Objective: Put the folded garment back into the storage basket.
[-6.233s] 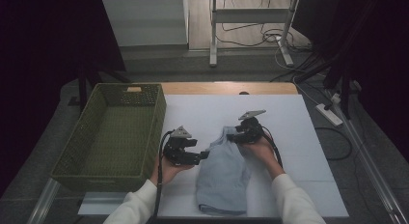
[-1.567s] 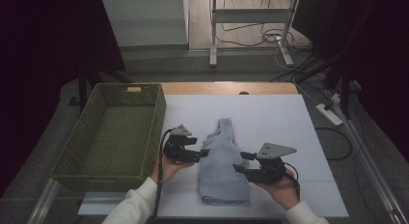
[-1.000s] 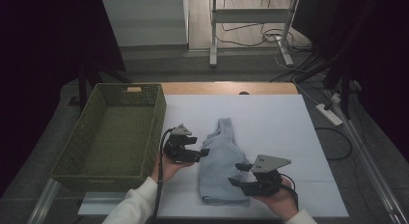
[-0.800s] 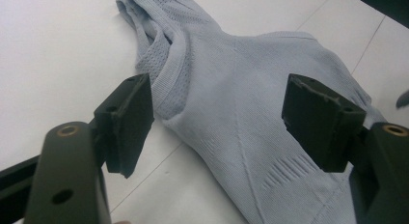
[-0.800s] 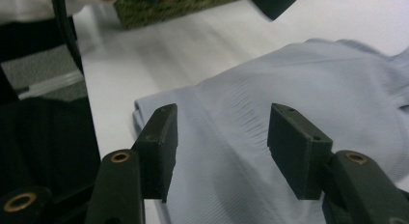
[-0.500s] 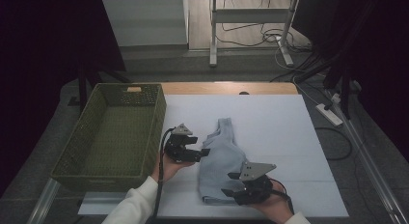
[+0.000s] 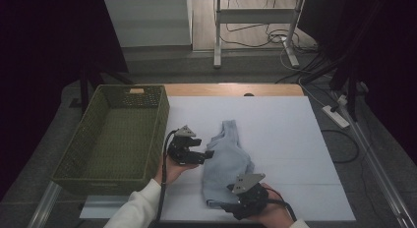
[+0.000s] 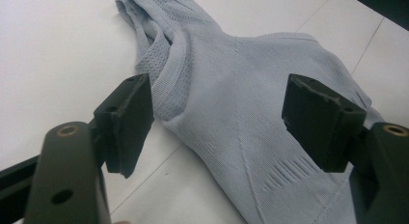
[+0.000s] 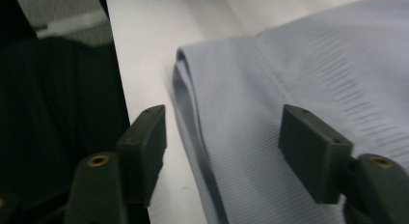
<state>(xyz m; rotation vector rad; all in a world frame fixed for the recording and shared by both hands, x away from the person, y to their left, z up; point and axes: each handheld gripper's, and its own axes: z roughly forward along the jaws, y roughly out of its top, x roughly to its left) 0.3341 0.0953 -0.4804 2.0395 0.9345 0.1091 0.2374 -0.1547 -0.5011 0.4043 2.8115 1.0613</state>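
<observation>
A light blue knit sleeveless top [image 7: 227, 159] lies flat on the white table sheet [image 7: 290, 134], straps toward the far side. My left gripper [image 7: 207, 155] sits at its left edge, jaws open over the fabric below the armhole [image 8: 241, 89], pads clear of the cloth. My right gripper [image 7: 219, 206] is low at the near end of the top, pointing left along the hem. Its jaws have just been opening. The folded hem edge [image 9: 193, 113] lies between them and neither pad presses on it.
A green woven basket [image 7: 162, 115] stands at the table's left, close beside the left hand. The table's near edge is right under the right hand. On the floor beyond the right side lie a power strip [image 7: 337, 116] and cables.
My right gripper has moved left and down toward the near edge, to the top's hem, and its jaws have widened. The left gripper and the top have stayed put.
</observation>
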